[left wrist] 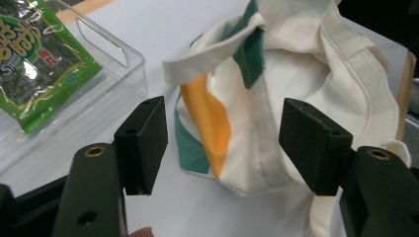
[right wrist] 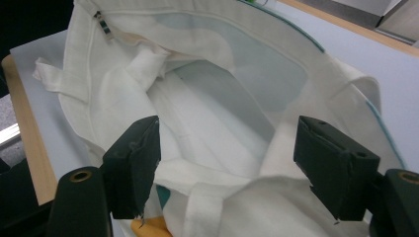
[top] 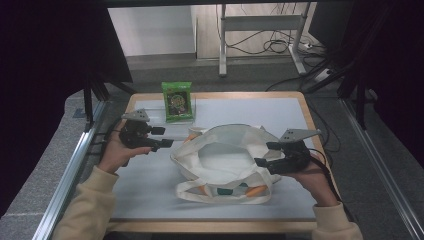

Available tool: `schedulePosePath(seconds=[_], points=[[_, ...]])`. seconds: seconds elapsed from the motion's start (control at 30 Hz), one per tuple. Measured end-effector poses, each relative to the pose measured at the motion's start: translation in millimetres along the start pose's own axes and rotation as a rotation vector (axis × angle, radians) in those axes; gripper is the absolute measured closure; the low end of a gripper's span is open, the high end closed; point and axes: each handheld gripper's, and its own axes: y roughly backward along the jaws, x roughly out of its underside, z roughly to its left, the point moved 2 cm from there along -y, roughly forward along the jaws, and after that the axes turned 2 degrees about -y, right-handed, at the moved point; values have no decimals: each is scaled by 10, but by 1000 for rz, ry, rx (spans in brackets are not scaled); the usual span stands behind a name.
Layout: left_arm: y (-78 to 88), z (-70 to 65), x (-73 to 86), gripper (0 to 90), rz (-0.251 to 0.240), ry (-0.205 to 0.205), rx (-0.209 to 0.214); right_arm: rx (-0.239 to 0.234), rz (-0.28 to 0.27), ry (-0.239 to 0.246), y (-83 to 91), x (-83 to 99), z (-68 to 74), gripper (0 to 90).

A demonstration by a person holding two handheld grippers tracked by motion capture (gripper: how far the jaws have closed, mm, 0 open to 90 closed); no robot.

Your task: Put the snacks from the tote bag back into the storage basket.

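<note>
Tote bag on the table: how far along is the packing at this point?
Done: the tote bag lies with its mouth spread open, and its inside looks empty in the right gripper view. In hand: nothing; the right hand-held gripper hovers open at the bag's rim, and the left hand-held gripper is open beside the bag. Left: the green snack packet sits untouched in its clear holder, so likely picking and bagging remain.
</note>
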Motion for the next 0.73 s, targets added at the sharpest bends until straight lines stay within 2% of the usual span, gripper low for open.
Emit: schedulePosePath(seconds=[0.07, 0.13, 0.23, 0.33, 0.5, 0.63, 0.73], points=[[1, -33, 49, 365, 12, 5, -11, 8, 1, -6, 22, 18, -27, 264], [-4, -56, 101, 364, 9, 20, 10, 12, -3, -13, 43, 26, -46, 264], [-24, -85, 147, 363, 14, 24, 7, 14, -9, -15, 57, 19, -58, 264], [-36, -88, 162, 362, 30, 20, -15, 14, -12, -12, 62, 7, -56, 265], [-34, -85, 175, 360, 22, 25, -26, 20, -15, -11, 75, 4, -67, 258], [-40, -86, 192, 353, 22, 39, -32, 10, -23, -10, 84, -1, -80, 250], [-24, -71, 188, 347, 21, 52, -57, -1, -21, -4, 93, 9, -70, 243]])
